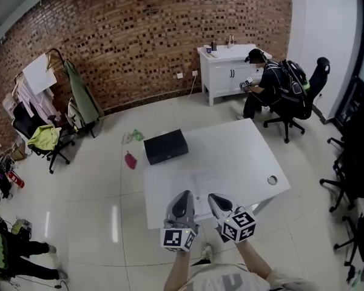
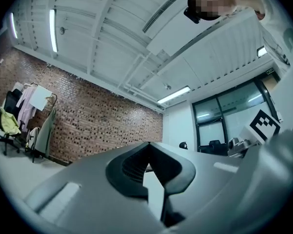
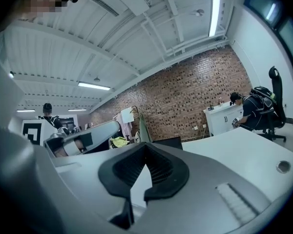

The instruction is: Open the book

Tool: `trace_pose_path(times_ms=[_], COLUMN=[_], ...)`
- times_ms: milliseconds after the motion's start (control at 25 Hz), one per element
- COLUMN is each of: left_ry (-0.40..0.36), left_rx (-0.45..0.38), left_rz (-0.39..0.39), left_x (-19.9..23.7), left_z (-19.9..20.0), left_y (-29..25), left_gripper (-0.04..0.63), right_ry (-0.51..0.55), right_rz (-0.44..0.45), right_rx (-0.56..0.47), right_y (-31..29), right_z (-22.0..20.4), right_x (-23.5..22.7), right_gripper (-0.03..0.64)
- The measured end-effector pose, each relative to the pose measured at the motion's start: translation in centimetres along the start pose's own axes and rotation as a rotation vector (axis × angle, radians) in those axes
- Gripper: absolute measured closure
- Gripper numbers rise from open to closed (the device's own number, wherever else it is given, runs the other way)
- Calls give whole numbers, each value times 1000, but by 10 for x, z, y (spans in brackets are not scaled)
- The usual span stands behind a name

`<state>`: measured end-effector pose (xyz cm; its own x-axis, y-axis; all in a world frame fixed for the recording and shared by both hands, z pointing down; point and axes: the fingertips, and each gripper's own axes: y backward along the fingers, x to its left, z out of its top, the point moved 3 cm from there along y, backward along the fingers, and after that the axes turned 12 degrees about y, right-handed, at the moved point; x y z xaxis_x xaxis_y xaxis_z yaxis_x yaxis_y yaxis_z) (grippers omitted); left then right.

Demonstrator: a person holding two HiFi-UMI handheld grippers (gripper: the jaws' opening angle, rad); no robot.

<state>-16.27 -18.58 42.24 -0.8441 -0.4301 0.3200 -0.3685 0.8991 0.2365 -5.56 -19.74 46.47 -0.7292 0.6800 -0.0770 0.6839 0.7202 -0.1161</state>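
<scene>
Left gripper (image 1: 183,194) and right gripper (image 1: 213,197) nearest, side by side over the near table edge; grey moulded plastic shells, black ribbed pads, a marker cube on each. Both sets of jaws clenched tip to tip, nothing between them in either gripper view

Book (image 1: 165,146) lies closed and flat at the far left corner of the table (image 1: 242,156), well apart from both grippers; its dark edge also shows past the right jaws in the right gripper view. Black, matte, thick rectangular slab with squared corners

Handling guess: stiff cover, fairly heavy block, not fragile, likely to slide on the smooth top if pushed from one side. Best hold looks like the free long edge of the top cover, pinched thin and lifted, with the other jaws pressing the block down. Which edge is the spine cannot be told from here

Table top is white, smooth and slightly glossy, with a small round fitting (image 1: 272,179) near the right edge. Floor (image 1: 97,193) is pale shiny tile
</scene>
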Motion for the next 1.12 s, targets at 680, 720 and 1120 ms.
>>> trace_pose_path(times_ms=[680,720,1120], left_ry=[66,71,57], left_rx=[43,51,75], left_rz=[-10,-2,49], left_x=[-247,-256,-295], left_z=[-42,-40,-22], left_y=[232,243,328], left_gripper=[577,577,577], right_ry=[-26,-28,-157], right_rz=[17,16,40], right_rx=[-22,-16,-15], right_y=[307,319,395], right_z=[-49,-48,-48], right_x=[116,123,183], right_gripper=[614,614,614])
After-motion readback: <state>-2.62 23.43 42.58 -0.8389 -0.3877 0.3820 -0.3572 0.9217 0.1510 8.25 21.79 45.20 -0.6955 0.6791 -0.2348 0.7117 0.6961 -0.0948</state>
